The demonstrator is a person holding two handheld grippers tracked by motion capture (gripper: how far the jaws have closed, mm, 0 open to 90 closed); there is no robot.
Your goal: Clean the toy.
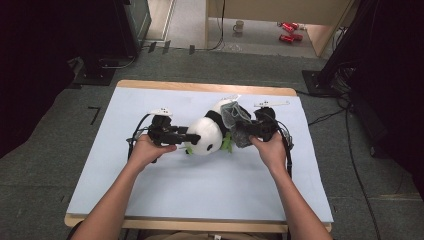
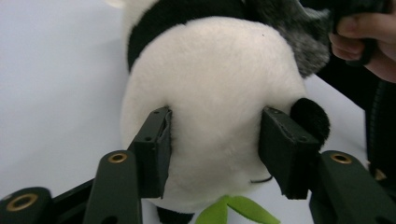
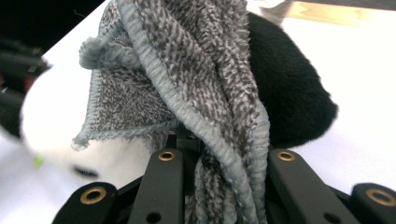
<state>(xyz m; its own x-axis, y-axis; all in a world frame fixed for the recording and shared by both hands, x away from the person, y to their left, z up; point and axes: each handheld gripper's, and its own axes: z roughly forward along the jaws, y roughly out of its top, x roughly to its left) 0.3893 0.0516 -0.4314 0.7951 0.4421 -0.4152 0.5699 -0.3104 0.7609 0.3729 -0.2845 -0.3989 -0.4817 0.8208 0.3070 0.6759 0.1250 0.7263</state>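
A black-and-white panda plush [image 1: 205,134] lies on the pale blue table cover [image 1: 200,190], with a green leaf [image 1: 227,144] under it. My left gripper [image 1: 192,138] comes in from the left. In the left gripper view its pads press both sides of the plush's white head [image 2: 215,84], so the left gripper [image 2: 215,126] is shut on it. My right gripper [image 1: 239,131] is shut on a grey knitted cloth [image 1: 232,117] held against the plush's right side. The right gripper view shows that cloth [image 3: 196,70] bunched between the jaws of the right gripper [image 3: 217,144], in front of a black plush limb [image 3: 289,93].
The table's wooden rim [image 1: 205,87] runs along the far edge. On the floor beyond stand a mug [image 1: 239,26] and red cans [image 1: 290,31]. Dark equipment and cables [image 1: 350,125] flank the table. Bare cover lies in front of the hands.
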